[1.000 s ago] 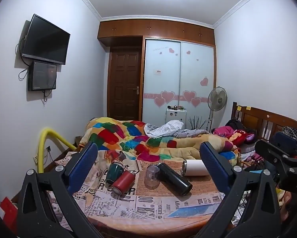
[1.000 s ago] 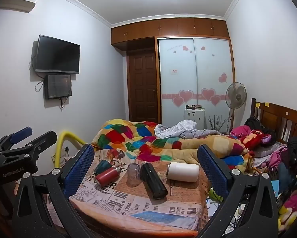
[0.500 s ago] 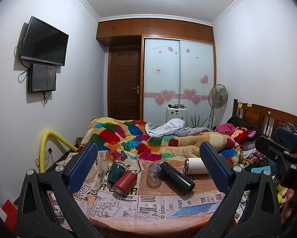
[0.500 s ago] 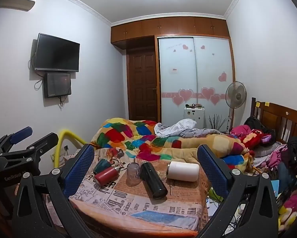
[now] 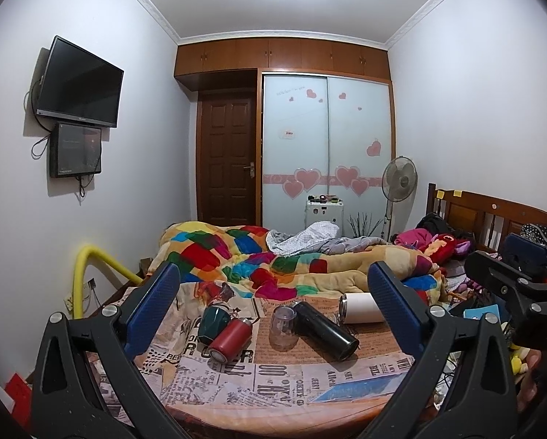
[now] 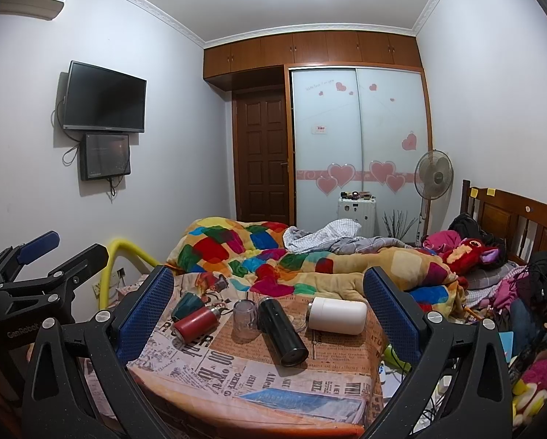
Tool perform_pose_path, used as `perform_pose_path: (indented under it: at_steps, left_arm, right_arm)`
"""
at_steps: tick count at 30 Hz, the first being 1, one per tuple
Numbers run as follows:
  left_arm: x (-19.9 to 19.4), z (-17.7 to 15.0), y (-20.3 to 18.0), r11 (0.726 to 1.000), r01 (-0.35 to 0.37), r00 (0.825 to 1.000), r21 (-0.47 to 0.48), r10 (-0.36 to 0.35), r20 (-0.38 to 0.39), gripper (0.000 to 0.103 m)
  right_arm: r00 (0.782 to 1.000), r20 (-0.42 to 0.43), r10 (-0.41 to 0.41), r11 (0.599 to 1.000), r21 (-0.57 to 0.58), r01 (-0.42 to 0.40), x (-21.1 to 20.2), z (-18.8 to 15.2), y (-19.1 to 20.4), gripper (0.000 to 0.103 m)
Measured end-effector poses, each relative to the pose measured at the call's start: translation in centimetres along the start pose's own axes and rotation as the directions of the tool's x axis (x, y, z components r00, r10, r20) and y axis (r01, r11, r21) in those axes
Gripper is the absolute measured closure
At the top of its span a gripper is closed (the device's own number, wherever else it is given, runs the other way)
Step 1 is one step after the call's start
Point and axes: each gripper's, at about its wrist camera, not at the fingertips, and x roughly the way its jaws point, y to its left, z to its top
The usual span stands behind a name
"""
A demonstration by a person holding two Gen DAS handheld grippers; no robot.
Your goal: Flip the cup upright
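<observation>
A clear cup (image 5: 283, 326) stands upside down on the newspaper-print table (image 5: 273, 380); it also shows in the right wrist view (image 6: 245, 319). Around it lie a black flask (image 5: 324, 329) (image 6: 283, 330), a red bottle (image 5: 230, 338) (image 6: 194, 323), a dark green cup (image 5: 213, 323) (image 6: 186, 304) and a white tumbler (image 5: 361, 307) (image 6: 337, 315), all on their sides. My left gripper (image 5: 273, 292) is open and empty, held back from the table. My right gripper (image 6: 269, 289) is open and empty too, also well short of the cups.
A bed with a colourful quilt (image 5: 273, 259) lies behind the table. A yellow pipe (image 5: 90, 267) is at the left. Clutter and a wooden headboard (image 5: 493, 216) fill the right. The other gripper shows at the edge of each view (image 5: 518, 292) (image 6: 35, 285).
Both views have shifted only slightly; the left camera has tilted a little, so the table sits a touch higher. Nothing on the table has moved.
</observation>
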Motion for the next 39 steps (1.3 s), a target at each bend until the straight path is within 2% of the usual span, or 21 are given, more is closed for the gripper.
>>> perform_pose_path:
  at_steps: [39]
  left_arm:
    - [0.23,-0.29,0.83,1.000,-0.016,1.000,-0.019,0.015,-0.011,0.000]
  right_arm:
    - [1.000,-0.001,-0.001,1.000,0.000,0.001,-0.20,0.10,-0.23,0.000]
